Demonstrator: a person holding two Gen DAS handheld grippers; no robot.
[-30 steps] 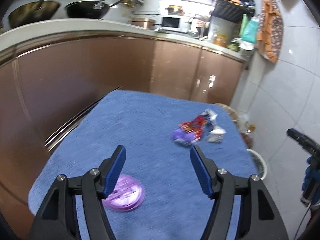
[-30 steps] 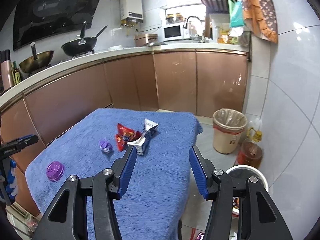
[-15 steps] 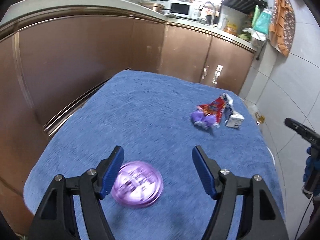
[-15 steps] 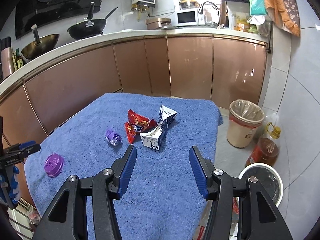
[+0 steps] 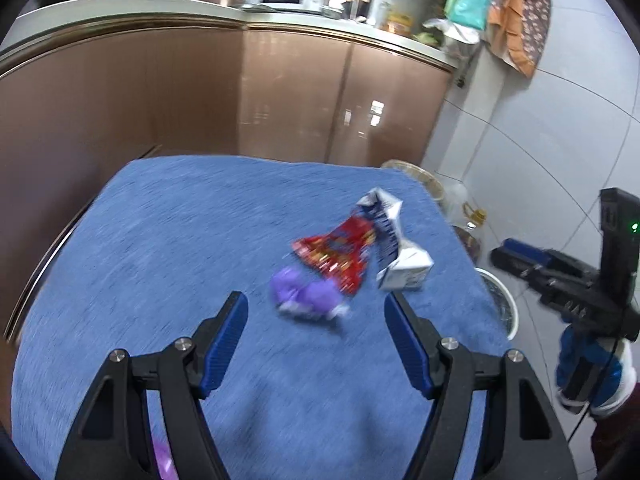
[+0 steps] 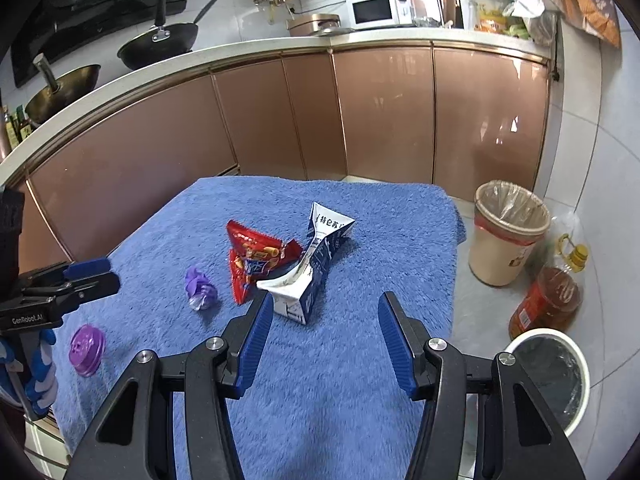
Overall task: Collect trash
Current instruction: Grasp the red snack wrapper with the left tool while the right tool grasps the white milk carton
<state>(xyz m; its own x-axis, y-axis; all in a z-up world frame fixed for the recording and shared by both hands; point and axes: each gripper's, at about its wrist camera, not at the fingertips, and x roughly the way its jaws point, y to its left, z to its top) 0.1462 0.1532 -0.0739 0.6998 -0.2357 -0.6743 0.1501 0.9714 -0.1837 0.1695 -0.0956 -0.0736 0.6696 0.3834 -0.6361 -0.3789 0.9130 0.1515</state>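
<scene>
On the blue towel (image 6: 360, 380) lie a crushed white and blue milk carton (image 6: 316, 264), a red snack wrapper (image 6: 254, 256), a crumpled purple wrapper (image 6: 201, 288) and a purple lid (image 6: 86, 350). My right gripper (image 6: 326, 324) is open and empty, just short of the carton. My left gripper (image 5: 316, 326) is open and empty, just short of the purple wrapper (image 5: 306, 294); the red wrapper (image 5: 340, 254) and carton (image 5: 396, 252) lie beyond it. The lid shows only as a sliver (image 5: 164, 458) under the left gripper.
A beige lined bin (image 6: 508, 232) stands on the floor right of the table, with an oil bottle (image 6: 550, 296) and a white bin with a black liner (image 6: 556, 376) nearer. Copper cabinets (image 6: 380, 112) run behind the table.
My left gripper has swung right, from over the purple lid to the purple wrapper. My right gripper has moved forward and lower toward the carton. Both stay open.
</scene>
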